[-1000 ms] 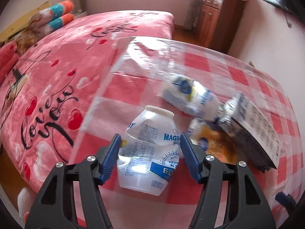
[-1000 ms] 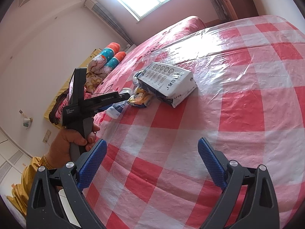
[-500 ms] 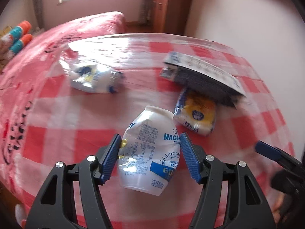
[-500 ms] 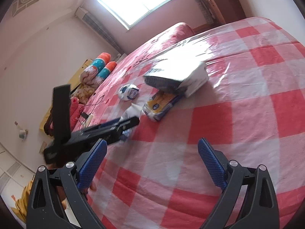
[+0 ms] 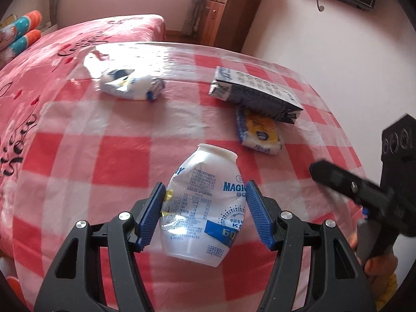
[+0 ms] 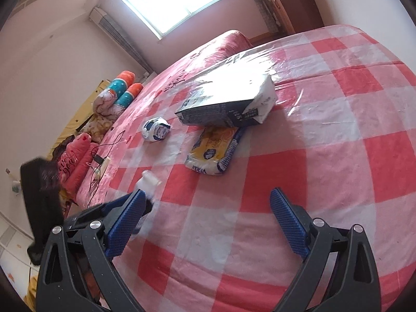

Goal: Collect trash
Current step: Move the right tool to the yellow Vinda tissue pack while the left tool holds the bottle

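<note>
My left gripper [image 5: 205, 189] is shut on a crumpled white plastic bottle [image 5: 205, 208] with blue print, held above the red-and-white checked table [image 5: 117, 161]. Its blue pads [image 5: 153, 213] press the bottle's two sides. Ahead on the cloth lie a crumpled white-and-blue wrapper [image 5: 130, 88], a dark printed carton [image 5: 254, 93] and a yellow-and-white packet [image 5: 260, 132] partly tucked under it. My right gripper [image 6: 208, 195] stands open over the near part of the table, with nothing between its fingers. In the right wrist view the bottle's neck [image 6: 149, 180] shows at the lower left, with the carton [image 6: 226, 106], packet [image 6: 213, 153] and wrapper [image 6: 156, 128] beyond.
A clear plastic sheet covers the checked cloth. A pink bed [image 5: 78, 41] with rolled pillows [image 6: 122, 91] lies beyond the table's far left edge. A wooden cabinet [image 5: 223, 13] stands at the back wall. A hand [image 5: 374, 265] grips the other gripper's black frame at the right.
My left gripper has swung right across the table with the bottle still in it, and now lies close beside my right gripper. The right gripper has barely shifted.
</note>
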{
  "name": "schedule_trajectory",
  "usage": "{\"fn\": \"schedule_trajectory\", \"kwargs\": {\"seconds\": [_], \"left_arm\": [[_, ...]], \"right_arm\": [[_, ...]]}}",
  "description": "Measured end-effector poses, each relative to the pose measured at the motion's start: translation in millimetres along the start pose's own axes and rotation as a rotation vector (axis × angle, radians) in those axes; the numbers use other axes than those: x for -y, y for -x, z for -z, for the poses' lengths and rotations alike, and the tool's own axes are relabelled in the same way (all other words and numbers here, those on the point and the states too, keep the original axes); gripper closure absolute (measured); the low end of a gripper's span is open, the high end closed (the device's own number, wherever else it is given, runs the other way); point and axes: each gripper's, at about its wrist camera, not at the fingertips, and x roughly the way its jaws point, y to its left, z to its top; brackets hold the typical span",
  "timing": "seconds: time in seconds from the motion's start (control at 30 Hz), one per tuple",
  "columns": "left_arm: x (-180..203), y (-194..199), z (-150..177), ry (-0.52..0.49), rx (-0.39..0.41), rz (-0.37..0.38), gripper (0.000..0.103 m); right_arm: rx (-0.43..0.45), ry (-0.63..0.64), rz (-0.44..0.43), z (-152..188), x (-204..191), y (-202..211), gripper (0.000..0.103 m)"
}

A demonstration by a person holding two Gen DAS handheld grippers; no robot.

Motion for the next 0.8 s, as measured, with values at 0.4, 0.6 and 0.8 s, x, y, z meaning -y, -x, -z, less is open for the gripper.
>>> {"fn": "schedule_trajectory", "kwargs": {"seconds": [0.4,0.6,0.8], "left_arm": [[-38,30,27,0.097,0.045,0.013,0.039],[-49,35,36,0.118,0.052,0.022,0.039],[-56,35,44,0.133,0.051,0.035,0.039]], "right_arm": [[-0.052,0.197,0.199,-20,-46,-51,0.008],[-0.066,0.214,0.284,-25,-49,-70,0.014],[-0.054,0.301,0.422,-25,-57,-83,0.024]]}}
